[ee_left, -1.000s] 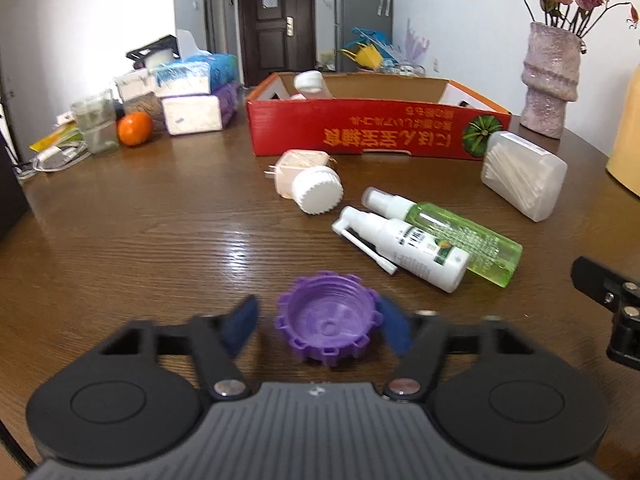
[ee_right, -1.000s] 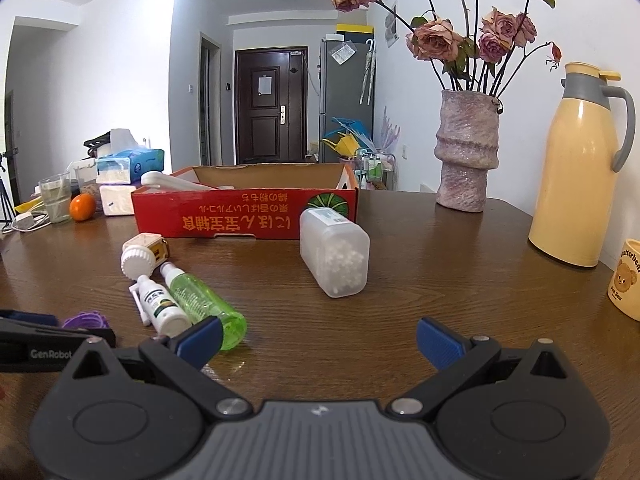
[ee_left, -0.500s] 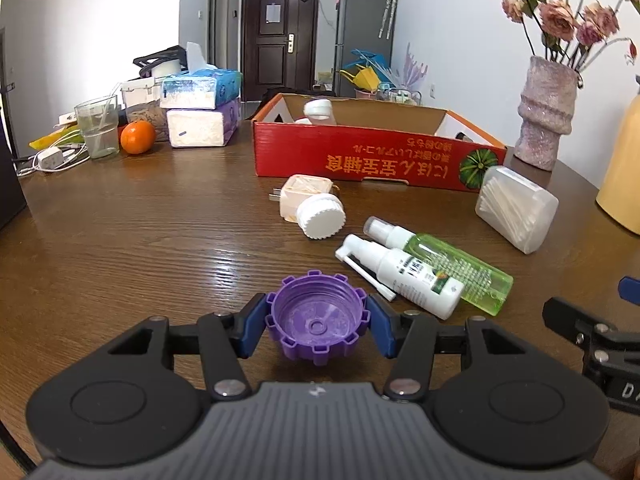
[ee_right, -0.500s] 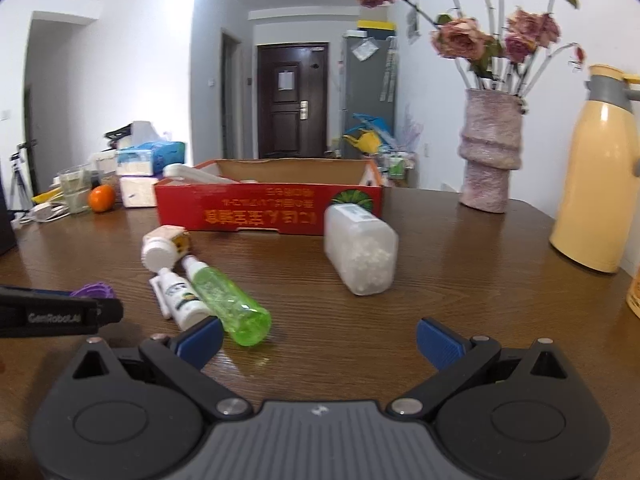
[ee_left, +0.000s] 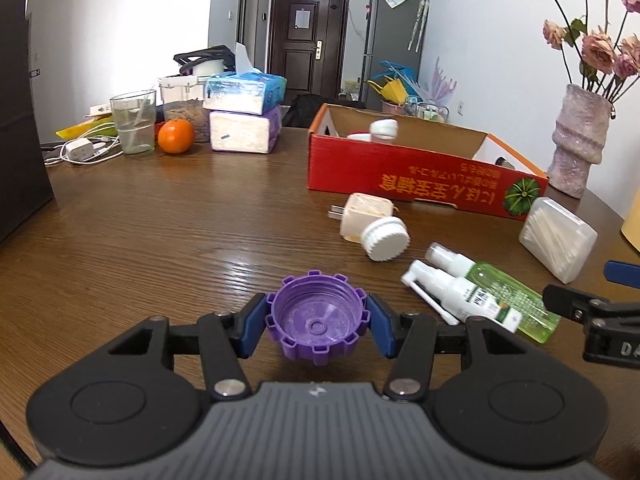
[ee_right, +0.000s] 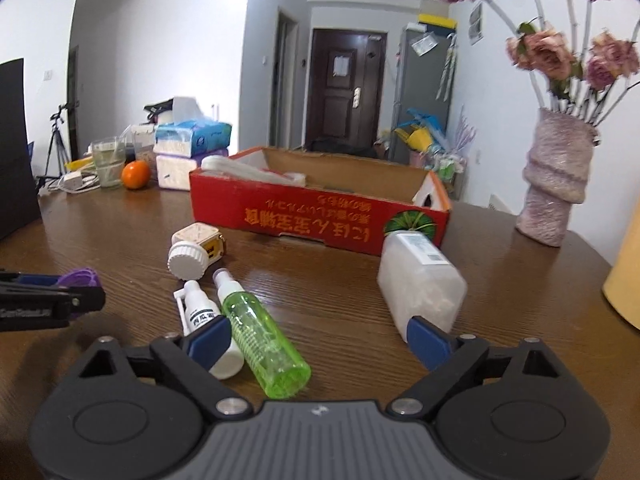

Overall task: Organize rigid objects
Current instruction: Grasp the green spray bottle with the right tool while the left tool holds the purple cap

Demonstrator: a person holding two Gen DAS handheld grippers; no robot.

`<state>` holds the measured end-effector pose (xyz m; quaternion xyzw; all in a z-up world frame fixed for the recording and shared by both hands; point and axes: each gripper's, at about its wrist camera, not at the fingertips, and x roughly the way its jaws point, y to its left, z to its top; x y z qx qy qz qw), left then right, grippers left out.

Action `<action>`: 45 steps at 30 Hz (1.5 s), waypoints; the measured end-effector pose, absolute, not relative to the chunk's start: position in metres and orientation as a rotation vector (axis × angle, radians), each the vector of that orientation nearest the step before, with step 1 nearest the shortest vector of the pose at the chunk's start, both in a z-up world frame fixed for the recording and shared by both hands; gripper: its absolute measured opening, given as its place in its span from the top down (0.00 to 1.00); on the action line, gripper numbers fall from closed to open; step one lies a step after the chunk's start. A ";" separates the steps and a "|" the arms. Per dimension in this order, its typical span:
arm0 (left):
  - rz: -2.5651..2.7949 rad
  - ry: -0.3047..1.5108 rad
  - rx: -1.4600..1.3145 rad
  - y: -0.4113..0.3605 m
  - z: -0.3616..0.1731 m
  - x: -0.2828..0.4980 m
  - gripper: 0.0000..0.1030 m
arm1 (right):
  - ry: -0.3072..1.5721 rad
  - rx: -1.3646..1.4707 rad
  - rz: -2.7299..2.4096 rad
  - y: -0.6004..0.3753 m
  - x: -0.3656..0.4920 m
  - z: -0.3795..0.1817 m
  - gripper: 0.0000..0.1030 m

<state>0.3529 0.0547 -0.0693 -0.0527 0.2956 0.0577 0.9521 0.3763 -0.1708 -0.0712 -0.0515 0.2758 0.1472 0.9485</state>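
My left gripper (ee_left: 316,322) clamps the purple cap (ee_left: 316,318) across its ridged rim; light, stiff plastic, good grip. Red box (ee_left: 420,176) sits at one o'clock. Right gripper (ee_right: 318,340) gapes empty.

Brown wooden table (ee_left: 168,232). Near far edge: red box (ee_left: 420,172), vase (ee_left: 576,140), tissue packs (ee_left: 244,116), orange (ee_left: 175,136), glass (ee_left: 133,122). Mid-table: plug (ee_left: 362,214), white cap (ee_left: 386,238), two bottles (ee_left: 480,296), swab box (ee_left: 558,238).

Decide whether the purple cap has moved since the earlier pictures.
Yes. The purple cap has lifted off the table, gripped by the left hand-held gripper.
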 end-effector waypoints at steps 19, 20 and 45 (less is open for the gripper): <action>0.110 0.576 -0.111 0.067 -0.066 0.347 0.47 | 0.677 -0.080 0.375 -0.139 0.404 -0.103 0.71; 0.109 0.576 -0.111 0.067 -0.066 0.347 0.47 | 0.668 -0.092 0.372 -0.137 0.402 -0.103 0.71; 0.100 0.549 -0.109 0.063 -0.058 0.343 0.47 | 0.431 0.033 0.313 -0.156 0.364 -0.069 0.71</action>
